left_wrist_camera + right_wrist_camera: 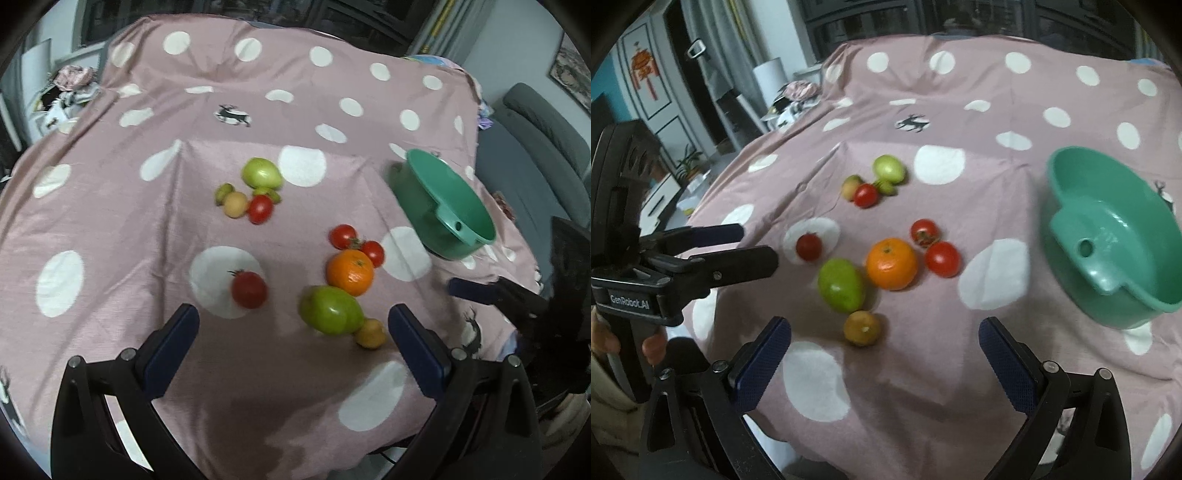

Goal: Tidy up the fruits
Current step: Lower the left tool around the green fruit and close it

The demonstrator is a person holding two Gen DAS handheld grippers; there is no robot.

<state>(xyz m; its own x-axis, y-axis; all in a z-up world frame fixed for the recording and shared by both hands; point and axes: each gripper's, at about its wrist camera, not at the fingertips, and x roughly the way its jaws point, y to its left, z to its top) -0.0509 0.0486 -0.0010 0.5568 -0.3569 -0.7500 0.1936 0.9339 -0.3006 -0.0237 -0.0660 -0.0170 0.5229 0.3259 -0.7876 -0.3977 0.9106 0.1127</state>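
Both the left tool (293, 325) and right tool (884, 338) hang wide and empty over scattered fruit mid-bench; nothing is sorted yet. Next, probably lower onto the round orange (892, 263), then carry it to the green plastic bowl (1108, 236) at the bench's right edge.

Both wrist cameras looked steeply down from near above, sharing the dotted cloth (110, 206), fruit and green bowl (1108, 236)
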